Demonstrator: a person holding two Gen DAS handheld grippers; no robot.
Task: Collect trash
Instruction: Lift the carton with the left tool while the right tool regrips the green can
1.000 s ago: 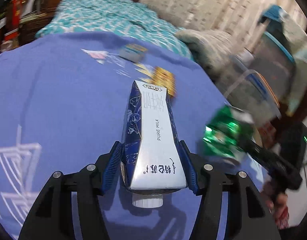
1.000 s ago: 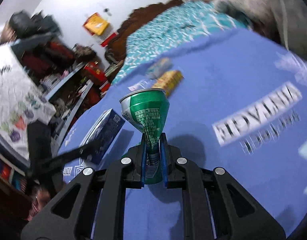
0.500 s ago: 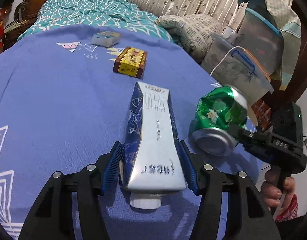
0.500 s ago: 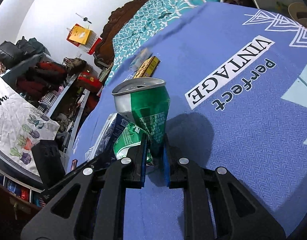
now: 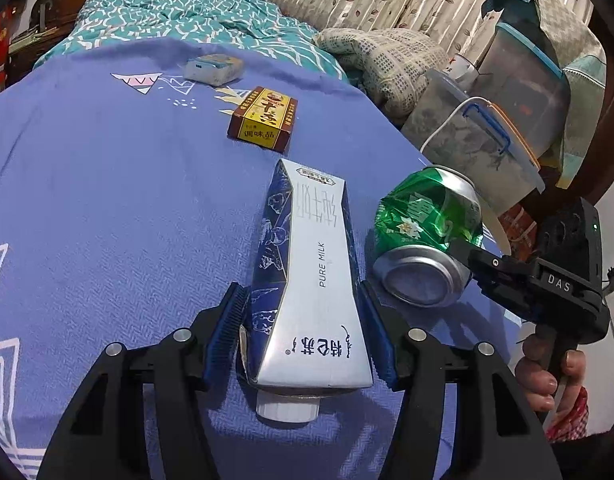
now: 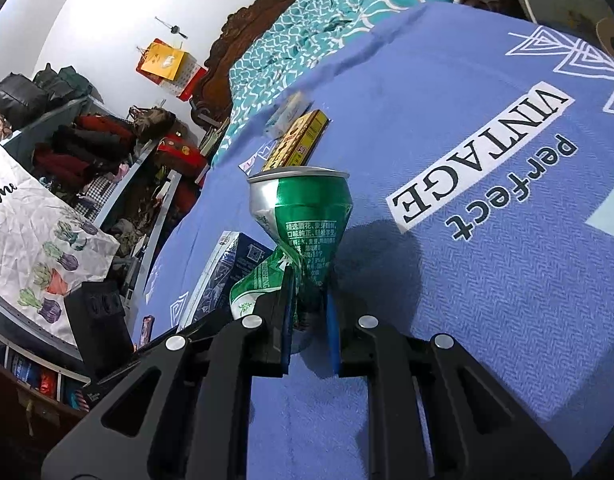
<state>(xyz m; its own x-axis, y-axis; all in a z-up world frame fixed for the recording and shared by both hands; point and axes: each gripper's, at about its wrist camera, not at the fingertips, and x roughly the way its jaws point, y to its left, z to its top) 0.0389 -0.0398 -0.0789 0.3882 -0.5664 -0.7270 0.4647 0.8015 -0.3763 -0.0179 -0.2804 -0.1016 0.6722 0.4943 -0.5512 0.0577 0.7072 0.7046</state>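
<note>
Both jaws grip: milk carton (image 5: pixel 313 280) lengthwise, cap nearest; crushed can (image 6: pixel 303 232) rim-forward.

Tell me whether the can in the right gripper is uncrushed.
No, the green can is crumpled and pinched flat between the right gripper's fingers.
</note>
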